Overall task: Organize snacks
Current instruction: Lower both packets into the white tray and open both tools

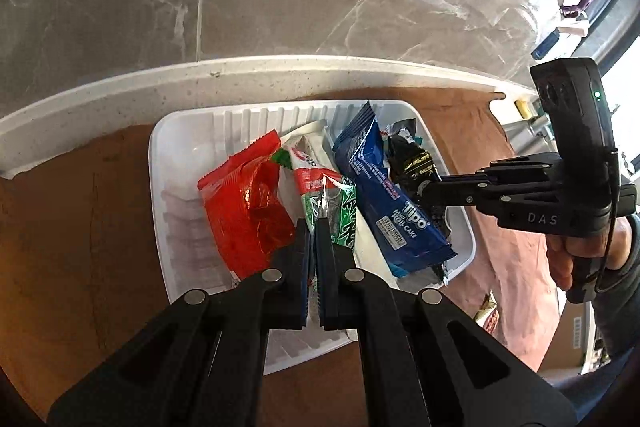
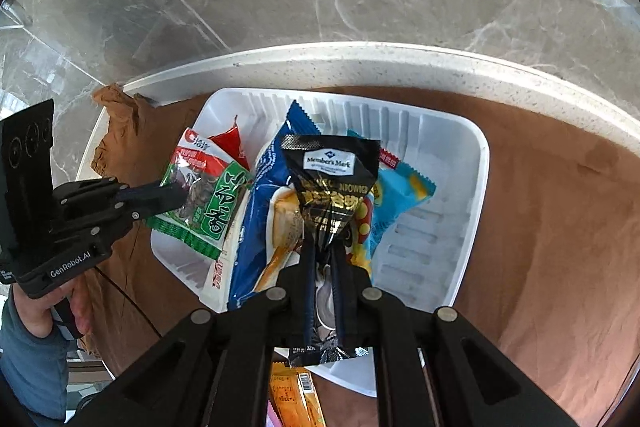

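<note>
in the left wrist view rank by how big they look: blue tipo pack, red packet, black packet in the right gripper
1. Red packet and blue Tipo pack: alike, no ranking.
2. Black packet: smallest, though partly hidden.

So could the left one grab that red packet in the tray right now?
Probably not yet: the left gripper is shut on the green seaweed packet. The red packet lies uncovered right beside its fingers.

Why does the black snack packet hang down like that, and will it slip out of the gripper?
The black snack packet looks floppy: it sags and creases where the right gripper pinches it. It is probably light, since a thin pinch holds it over the white tray. Its shiny foil may be slippery, so a shake could perhaps loosen it.
</note>
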Demonstrator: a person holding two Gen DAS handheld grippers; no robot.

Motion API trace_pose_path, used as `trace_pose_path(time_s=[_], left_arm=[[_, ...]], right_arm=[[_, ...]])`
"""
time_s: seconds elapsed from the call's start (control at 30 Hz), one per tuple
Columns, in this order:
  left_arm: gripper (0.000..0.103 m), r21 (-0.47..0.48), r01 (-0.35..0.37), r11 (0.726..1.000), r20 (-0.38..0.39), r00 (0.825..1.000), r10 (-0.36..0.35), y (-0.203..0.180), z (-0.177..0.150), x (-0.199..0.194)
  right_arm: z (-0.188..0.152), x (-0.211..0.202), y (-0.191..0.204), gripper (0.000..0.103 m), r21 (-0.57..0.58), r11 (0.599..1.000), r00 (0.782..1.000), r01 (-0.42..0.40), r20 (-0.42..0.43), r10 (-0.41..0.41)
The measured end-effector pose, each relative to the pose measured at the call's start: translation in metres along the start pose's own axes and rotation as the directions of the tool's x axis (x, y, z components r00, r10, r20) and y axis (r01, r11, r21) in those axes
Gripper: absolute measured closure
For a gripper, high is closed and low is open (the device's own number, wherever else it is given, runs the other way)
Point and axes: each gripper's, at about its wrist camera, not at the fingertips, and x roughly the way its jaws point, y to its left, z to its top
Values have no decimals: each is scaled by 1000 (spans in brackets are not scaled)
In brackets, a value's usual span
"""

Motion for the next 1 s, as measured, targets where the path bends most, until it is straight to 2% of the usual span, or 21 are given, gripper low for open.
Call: trace_pose_path(time_s=[0.27,0.47,0.53,0.57,0.63,0.67,0.7,0.87,0.97,1.0], left_arm=[[102,-15,-12,1000,-5,1000,12,2,-3,6],[98,-38,-29,999,16,999,30,4,-6,-3],[96,-43,-26,999,29,999,28,3,-8,-8],[90,-46,-27,999,35,999,28,3,-8,-9],[57,-52,-32,998,49,998,35,1,-9,-11],[24,-56,-30,998,55,998,33,1,-9,-13],[15,-61,-24,998,67,997,29,1,-9,-14],[15,-59,-11,998,105,994,17,-5,-11,-27],[14,-53,-7,999,140,990,14,-13,-16,-42],[9,-57,-14,998,161,987,23,-16,-21,-49]], right_arm=[[-1,4,-3,93,15,1000,1000,-1,8,1],[-5,-1,-6,84,29,999,999,23,36,-24],[-8,-4,-8,74,34,999,999,23,47,-25],[-10,-5,-9,71,39,999,999,20,50,-22],[-12,-9,-12,64,56,998,998,10,58,-13],[-13,-10,-13,64,63,998,998,6,61,-10],[-14,-13,-14,64,71,997,998,4,65,-9],[-23,-33,-15,59,90,996,994,-18,111,8],[-35,-53,-18,40,126,989,983,-76,178,53],[-42,-63,-21,29,145,983,974,-111,213,78]])
